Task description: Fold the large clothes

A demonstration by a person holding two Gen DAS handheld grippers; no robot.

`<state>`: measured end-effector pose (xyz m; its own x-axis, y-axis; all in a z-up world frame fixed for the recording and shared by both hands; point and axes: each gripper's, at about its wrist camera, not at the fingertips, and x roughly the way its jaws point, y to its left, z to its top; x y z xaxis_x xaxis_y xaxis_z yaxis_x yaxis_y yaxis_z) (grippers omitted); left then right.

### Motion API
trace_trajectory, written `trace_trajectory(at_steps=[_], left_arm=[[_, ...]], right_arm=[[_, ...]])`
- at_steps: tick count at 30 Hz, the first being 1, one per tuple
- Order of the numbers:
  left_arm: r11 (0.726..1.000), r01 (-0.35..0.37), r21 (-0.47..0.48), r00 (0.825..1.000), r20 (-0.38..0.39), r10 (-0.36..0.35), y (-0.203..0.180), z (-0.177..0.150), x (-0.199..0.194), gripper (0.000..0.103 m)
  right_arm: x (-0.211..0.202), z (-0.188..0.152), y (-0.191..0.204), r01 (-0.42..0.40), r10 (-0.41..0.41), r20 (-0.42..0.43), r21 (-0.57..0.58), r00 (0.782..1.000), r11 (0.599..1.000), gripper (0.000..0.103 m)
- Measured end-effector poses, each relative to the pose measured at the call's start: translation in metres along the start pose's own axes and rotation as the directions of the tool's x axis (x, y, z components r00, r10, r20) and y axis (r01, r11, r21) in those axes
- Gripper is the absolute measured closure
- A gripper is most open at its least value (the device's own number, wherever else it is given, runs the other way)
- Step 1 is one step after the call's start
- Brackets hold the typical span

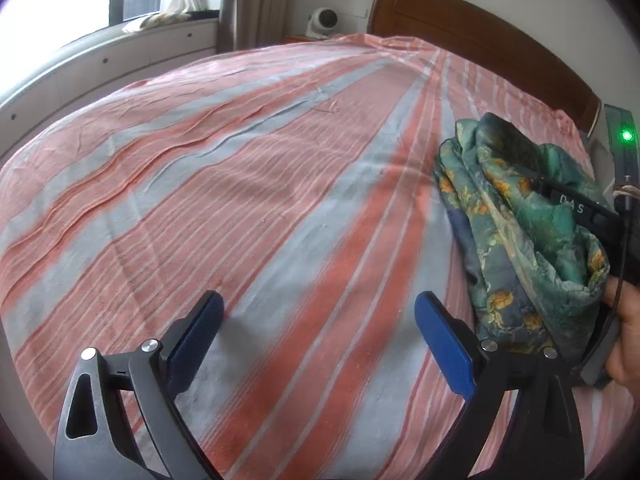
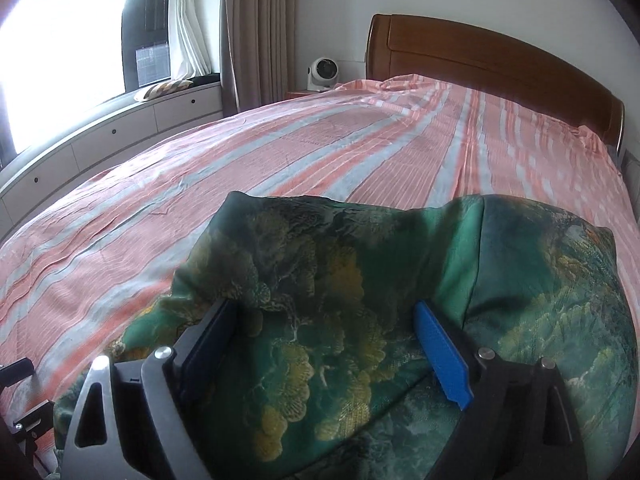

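My left tongs (image 1: 320, 340) are hanging apart over the bed (image 1: 240, 184), gripping nothing. My right tongs (image 2: 324, 344) are standing apart astride the bunched garment (image 2: 320, 280), not clamping it.

Striped pink-grey bedsheet (image 2: 320, 152) fills scene; wooden headboard (image 2: 492, 60) far right; small white fan (image 2: 322, 74) beside it; curtains (image 2: 256, 28) far left.

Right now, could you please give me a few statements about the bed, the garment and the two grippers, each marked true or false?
1. The green floral garment lies bunched, not spread flat. True.
2. The left gripper is shut on the garment. False: it is open over bare striped bedsheet.
3. The right gripper has garment cloth between its open fingers. True.
4. The headboard is white metal. False: it is brown wood.
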<state>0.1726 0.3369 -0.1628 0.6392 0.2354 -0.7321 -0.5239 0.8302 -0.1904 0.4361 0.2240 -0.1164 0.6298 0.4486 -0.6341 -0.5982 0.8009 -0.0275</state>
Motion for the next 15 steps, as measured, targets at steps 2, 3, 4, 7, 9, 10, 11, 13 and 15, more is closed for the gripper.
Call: trace_trajectory(at_steps=[2, 3, 4, 7, 9, 10, 11, 13, 15], left_arm=[[1.000, -0.001, -0.001, 1.000, 0.000, 0.001, 0.001, 0.000, 0.000, 0.006], [1.000, -0.001, -0.002, 1.000, -0.002, 0.001, 0.002, 0.000, 0.001, 0.006], [1.000, 0.000, -0.005, 1.000, -0.005, 0.000, 0.002, -0.001, 0.002, 0.006], [1.000, 0.008, -0.010, 1.000, -0.010, -0.008, 0.004, -0.002, 0.002, 0.006], [1.000, 0.021, -0.008, 1.000, -0.003, -0.021, 0.004, -0.004, -0.001, 0.006], [1.000, 0.025, -0.008, 1.000, -0.001, -0.025, 0.004, -0.005, -0.001, 0.006], [1.000, 0.029, -0.009, 1.000, 0.002, -0.029, 0.004, -0.006, -0.002, 0.006], [1.000, 0.028, -0.008, 1.000, 0.006, -0.028, 0.003, -0.008, -0.002, 0.006], [1.000, 0.030, -0.006, 1.000, 0.006, -0.030, 0.000, -0.009, -0.003, 0.006]], right_arm=[[-0.001, 0.002, 0.000, 0.001, -0.001, -0.003, 0.002, 1.000, 1.000, 0.014], [-0.001, 0.004, 0.001, 0.001, -0.001, -0.015, 0.005, 1.000, 1.000, 0.013], [-0.001, 0.006, 0.001, 0.002, -0.002, -0.030, 0.006, 1.000, 1.000, 0.013], [-0.015, 0.027, 0.001, 0.011, -0.012, -0.097, -0.009, 0.995, 1.000, 0.013], [-0.047, 0.042, 0.000, 0.008, -0.008, -0.073, 0.004, 0.997, 1.000, 0.013], [-0.069, 0.046, 0.001, 0.020, -0.020, -0.037, 0.009, 0.999, 1.000, 0.013], [-0.089, 0.048, 0.002, 0.031, -0.031, 0.000, 0.003, 1.000, 1.000, 0.013], [-0.122, 0.041, 0.013, 0.060, -0.057, 0.064, -0.042, 0.996, 0.997, 0.011], [-0.128, 0.018, 0.031, 0.097, -0.091, 0.064, -0.106, 0.994, 0.990, 0.009]])
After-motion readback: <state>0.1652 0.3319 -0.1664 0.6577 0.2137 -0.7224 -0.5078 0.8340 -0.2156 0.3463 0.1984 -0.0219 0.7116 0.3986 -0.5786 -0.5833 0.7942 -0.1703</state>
